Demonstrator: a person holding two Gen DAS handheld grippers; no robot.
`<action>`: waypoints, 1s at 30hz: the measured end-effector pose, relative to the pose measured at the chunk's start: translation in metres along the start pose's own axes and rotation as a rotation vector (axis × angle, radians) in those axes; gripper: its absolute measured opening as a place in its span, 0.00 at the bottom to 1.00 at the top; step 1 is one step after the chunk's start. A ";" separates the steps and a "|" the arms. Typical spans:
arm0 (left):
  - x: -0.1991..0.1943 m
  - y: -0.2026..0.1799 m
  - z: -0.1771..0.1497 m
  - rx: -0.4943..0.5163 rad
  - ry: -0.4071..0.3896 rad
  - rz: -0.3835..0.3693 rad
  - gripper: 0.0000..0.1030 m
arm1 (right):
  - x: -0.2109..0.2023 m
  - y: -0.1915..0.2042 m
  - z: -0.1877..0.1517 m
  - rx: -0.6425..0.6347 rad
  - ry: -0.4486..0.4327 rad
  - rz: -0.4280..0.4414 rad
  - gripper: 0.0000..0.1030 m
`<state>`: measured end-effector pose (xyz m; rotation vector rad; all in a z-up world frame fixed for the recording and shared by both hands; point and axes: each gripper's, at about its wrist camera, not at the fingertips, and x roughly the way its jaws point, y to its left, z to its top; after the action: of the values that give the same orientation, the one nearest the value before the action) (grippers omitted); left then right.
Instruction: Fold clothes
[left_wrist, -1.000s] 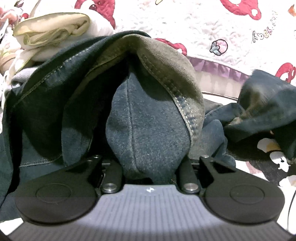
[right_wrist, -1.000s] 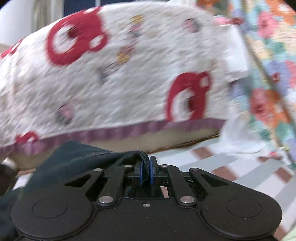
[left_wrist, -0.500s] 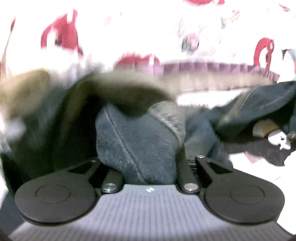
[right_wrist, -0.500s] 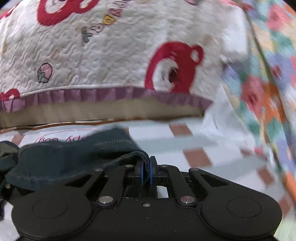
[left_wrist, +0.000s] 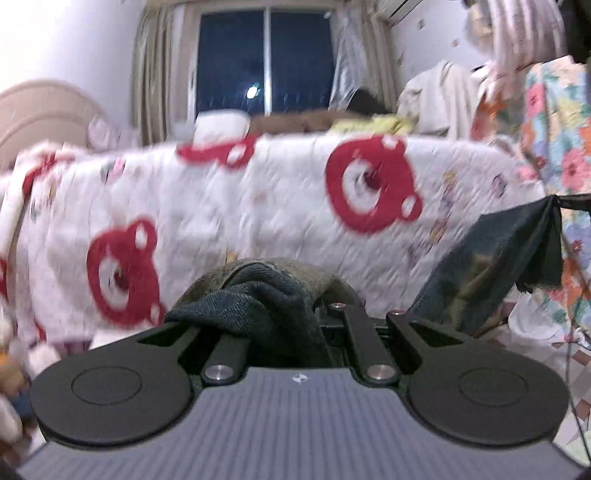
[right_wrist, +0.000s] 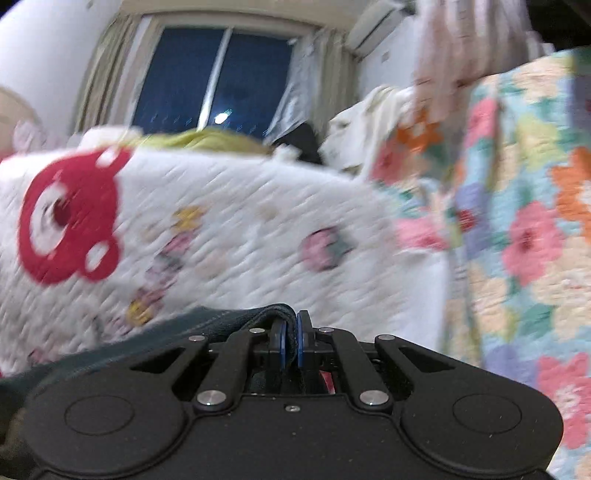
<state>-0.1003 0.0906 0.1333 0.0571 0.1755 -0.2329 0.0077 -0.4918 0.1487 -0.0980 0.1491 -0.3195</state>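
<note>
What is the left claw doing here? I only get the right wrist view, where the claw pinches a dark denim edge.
Observer: The left claw is shut on a thick bunch of the jeans.
Operator: Is it the same garment as mine?
Observer: It looks so. At the right of the left wrist view a denim panel hangs from a dark tip, apparently the right claw.
Operator: Is any lining visible?
Observer: Yes, an olive-brown inner side shows on top of the bunch.

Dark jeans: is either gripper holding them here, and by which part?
Both. The left gripper is shut on a thick bunched fold of the jeans; the right gripper pinches a stitched edge between its blue pads.
</note>
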 end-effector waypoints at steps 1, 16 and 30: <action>-0.005 -0.002 0.007 0.007 -0.013 -0.006 0.07 | -0.010 -0.007 -0.004 -0.002 0.007 0.010 0.05; 0.065 -0.137 0.040 -0.010 0.139 -0.547 0.06 | -0.107 -0.025 -0.079 -0.006 0.138 0.202 0.05; 0.243 -0.225 -0.050 -0.082 0.605 -0.551 0.34 | -0.061 -0.013 -0.155 -0.071 0.357 -0.007 0.52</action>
<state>0.0717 -0.1786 0.0322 -0.0053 0.8071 -0.7566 -0.0789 -0.4957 0.0060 -0.1111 0.5144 -0.3367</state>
